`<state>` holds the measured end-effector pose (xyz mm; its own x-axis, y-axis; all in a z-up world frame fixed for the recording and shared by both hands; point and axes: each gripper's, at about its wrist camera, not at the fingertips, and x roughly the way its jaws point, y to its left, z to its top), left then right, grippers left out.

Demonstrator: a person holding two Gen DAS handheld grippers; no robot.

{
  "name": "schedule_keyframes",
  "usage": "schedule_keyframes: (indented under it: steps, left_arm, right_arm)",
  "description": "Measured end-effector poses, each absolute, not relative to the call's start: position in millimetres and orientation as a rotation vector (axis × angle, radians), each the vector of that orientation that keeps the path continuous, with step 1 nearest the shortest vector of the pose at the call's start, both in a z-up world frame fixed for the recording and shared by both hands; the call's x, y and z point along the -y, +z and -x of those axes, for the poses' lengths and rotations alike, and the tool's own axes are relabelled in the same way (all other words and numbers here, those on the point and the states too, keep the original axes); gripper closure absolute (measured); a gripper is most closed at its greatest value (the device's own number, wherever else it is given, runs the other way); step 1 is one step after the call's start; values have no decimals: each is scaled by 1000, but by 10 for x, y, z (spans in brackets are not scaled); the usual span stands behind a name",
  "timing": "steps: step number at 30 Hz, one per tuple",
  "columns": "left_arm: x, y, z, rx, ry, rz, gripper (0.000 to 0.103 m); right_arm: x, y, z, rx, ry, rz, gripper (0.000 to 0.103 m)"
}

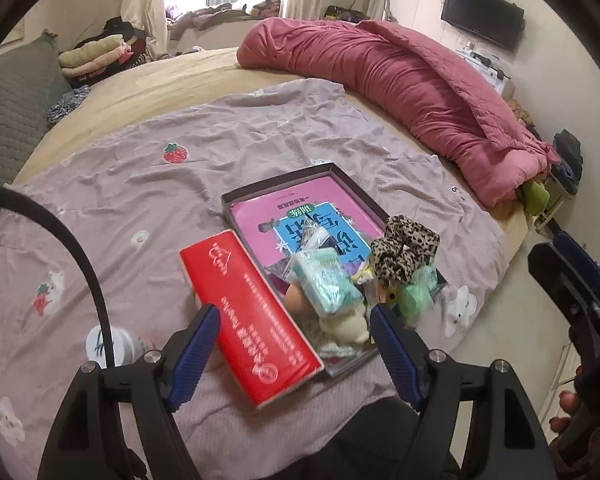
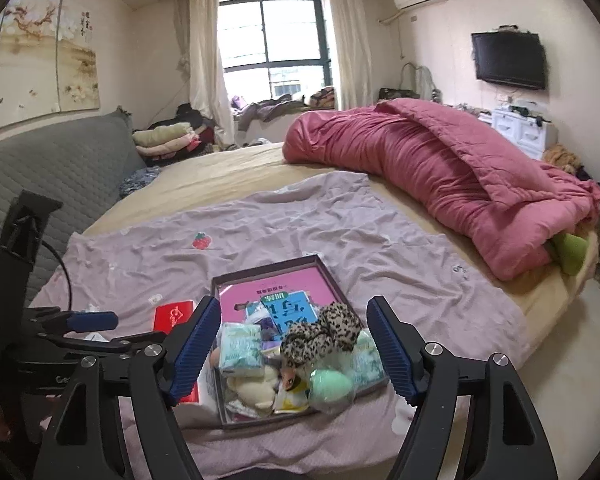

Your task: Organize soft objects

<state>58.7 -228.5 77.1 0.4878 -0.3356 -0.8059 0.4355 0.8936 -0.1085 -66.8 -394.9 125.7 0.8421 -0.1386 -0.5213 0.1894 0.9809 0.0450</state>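
Heaped in a shallow box (image 2: 320, 264) on the bed: leopard scrunchie (image 2: 324, 330), tissue packs, cream plush. Light, squashy, best pinched mid-bulk. Left gripper (image 1: 296, 334) and right gripper (image 2: 294, 334) spread wide, empty.
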Motion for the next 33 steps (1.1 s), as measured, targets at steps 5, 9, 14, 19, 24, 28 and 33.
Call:
schedule_keyframes:
  steps: [5,9,14,19,24,28,33]
  left_arm:
    - [2131,785,-413,-941,-463,-127,26]
    - [1997,780,-337,-945,-461,-113,26]
    - [1861,763,-247,-942,-448,-122,26]
    - [1761,729,-177,-937,-440,-128,26]
    - [1713,655,-111,-947,-434,-130,26]
    - [1713,576,-27,-958,-440,-147,26]
    - [1740,494,59,-974,-447,-167,26]
  right_arm:
    - [3778,1184,809,-580,-200,-144,26]
    - [3611,1100,926,-594,-212,-118,26]
    - [3445,1009,1025,-617,-202,-110,26]
    - [3355,974,1071,-628,-195,-89,26]
    - [3305,926,1140,-642,-211,-74,26]
    - [3337,830,1159,-676,-221,-108,26]
    - [3361,760,1181,-700,-244,-109,26]
